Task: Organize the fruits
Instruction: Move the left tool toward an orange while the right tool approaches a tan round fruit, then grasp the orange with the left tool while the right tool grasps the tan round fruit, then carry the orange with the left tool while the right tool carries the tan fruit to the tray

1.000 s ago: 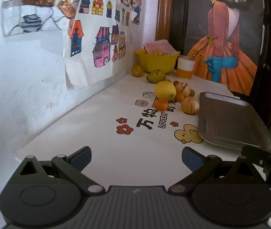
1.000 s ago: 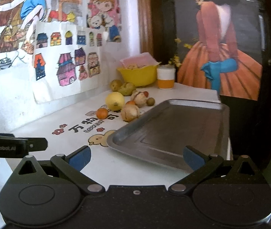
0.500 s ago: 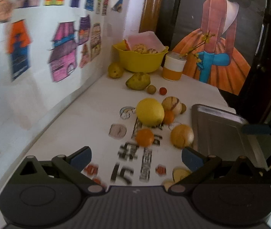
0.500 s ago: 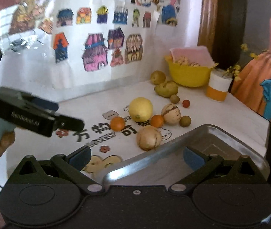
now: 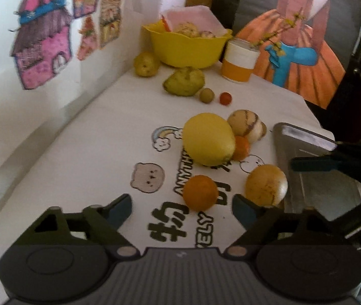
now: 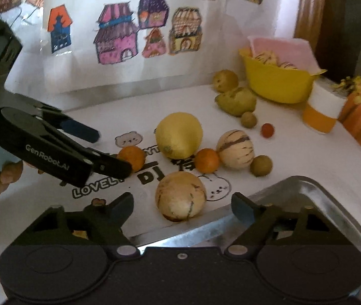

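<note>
Jaws of both the left gripper (image 5: 181,207) and right gripper (image 6: 181,203) stand released, holding nothing. The small orange (image 5: 200,196) lies on the table (image 5: 91,152) just ahead of the left jaws, slightly right of centre. Likely light, firm and prone to rolling; grip across its widest part.

White tabletop (image 5: 99,137) with cartoon prints and black lettering. Landmark: big yellow lemon (image 5: 208,139). Touching its right side, a small orange (image 5: 241,148); behind that, a striped pale melon (image 5: 246,126). Nearer than the lemon, a second small orange (image 5: 200,196) and a tan round fruit (image 5: 266,185). Metal tray (image 5: 304,137) to the lemon's right. Beyond the lemon: green pear (image 5: 184,81), small green fruit (image 5: 207,95), red berry (image 5: 225,98), yellow bowl (image 5: 188,48), orange-and-white cup (image 5: 240,62).
</note>
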`<state>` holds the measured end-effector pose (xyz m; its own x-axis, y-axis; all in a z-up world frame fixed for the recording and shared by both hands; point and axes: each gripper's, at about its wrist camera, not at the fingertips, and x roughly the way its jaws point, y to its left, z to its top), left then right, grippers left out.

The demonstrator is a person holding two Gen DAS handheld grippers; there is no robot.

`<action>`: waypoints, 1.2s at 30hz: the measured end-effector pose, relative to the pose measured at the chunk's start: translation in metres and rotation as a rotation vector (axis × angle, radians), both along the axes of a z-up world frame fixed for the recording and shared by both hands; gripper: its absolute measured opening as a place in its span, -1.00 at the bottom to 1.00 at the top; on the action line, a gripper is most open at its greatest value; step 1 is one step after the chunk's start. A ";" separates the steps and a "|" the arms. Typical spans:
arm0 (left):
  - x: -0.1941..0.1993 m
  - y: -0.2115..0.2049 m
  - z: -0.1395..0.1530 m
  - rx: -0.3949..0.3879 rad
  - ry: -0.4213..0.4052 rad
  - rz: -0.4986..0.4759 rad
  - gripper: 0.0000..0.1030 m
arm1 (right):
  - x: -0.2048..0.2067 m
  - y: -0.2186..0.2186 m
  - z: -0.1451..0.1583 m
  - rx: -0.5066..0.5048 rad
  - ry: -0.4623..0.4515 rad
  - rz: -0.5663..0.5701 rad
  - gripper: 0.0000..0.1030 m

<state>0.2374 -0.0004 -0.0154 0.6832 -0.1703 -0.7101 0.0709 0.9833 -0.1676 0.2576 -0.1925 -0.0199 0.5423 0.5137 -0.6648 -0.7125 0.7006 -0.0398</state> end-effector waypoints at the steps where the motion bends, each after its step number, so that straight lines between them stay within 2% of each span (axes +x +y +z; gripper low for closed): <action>1: 0.000 -0.001 0.000 0.001 -0.010 -0.008 0.59 | 0.001 0.002 -0.002 -0.001 0.002 0.006 0.51; 4: 0.003 -0.005 -0.001 -0.011 -0.020 -0.031 0.45 | 0.004 0.004 -0.005 -0.003 0.009 0.010 0.36; 9: 0.004 -0.013 -0.001 0.003 -0.030 -0.064 -0.09 | 0.010 0.004 -0.007 0.003 0.019 -0.006 0.04; 10: 0.004 -0.014 -0.001 0.011 -0.029 -0.064 -0.25 | 0.010 0.004 -0.008 0.006 0.021 -0.008 0.00; 12: 0.005 -0.016 0.000 0.023 -0.026 -0.061 -0.34 | 0.011 0.005 -0.009 0.008 0.019 -0.015 -0.03; 19: 0.003 -0.021 0.018 0.038 -0.060 -0.045 -0.36 | 0.009 -0.007 0.005 0.085 0.007 -0.059 -0.06; 25: 0.012 -0.051 0.041 0.028 -0.117 -0.064 -0.35 | 0.008 -0.050 0.034 0.132 -0.053 -0.159 -0.06; 31: 0.031 -0.100 0.038 -0.023 -0.134 -0.169 -0.35 | 0.023 -0.111 0.044 0.134 -0.081 -0.299 -0.06; 36: 0.052 -0.137 0.026 -0.023 -0.130 -0.243 -0.35 | 0.037 -0.146 0.033 0.094 -0.103 -0.352 -0.06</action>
